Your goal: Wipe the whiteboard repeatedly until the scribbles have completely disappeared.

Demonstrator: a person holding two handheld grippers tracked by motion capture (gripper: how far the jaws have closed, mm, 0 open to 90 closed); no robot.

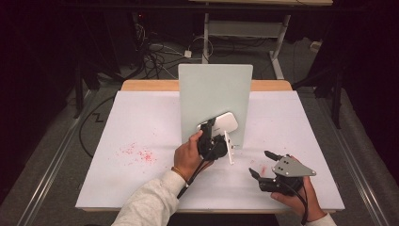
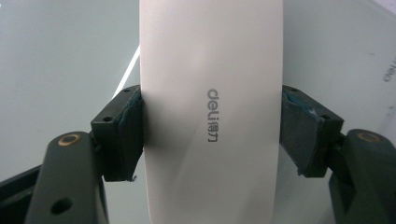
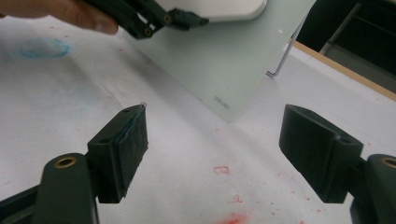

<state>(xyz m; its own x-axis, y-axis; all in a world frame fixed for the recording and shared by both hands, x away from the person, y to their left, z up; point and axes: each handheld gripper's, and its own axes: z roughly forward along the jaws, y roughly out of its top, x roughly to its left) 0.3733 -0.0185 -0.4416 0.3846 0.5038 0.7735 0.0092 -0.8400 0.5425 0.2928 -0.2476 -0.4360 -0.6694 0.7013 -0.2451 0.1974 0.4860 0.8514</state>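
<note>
A pale green board (image 1: 215, 96) stands upright at the middle of the white table (image 1: 141, 132). My left gripper (image 1: 212, 126) is shut on a white oblong eraser (image 1: 225, 123) and holds it against the board's face. In the left gripper view both jaws clamp the eraser (image 2: 210, 112) by its long sides, and the grey "deli" logo shows on it. My right gripper (image 1: 262, 165) hovers open over the table's near right part, with nothing between its jaws. The right gripper view shows the board (image 3: 224, 56), the eraser (image 3: 219, 7) and the left gripper (image 3: 154, 16) at the top.
Red marker smudges (image 1: 139, 154) dot the table left of the board, and more (image 1: 261, 168) lie under the right gripper. A faint blue scribble (image 3: 44, 47) marks the tabletop. The board's wire stand (image 3: 282, 58) sticks out behind it. Cables (image 1: 155, 56) lie on the floor beyond the table.
</note>
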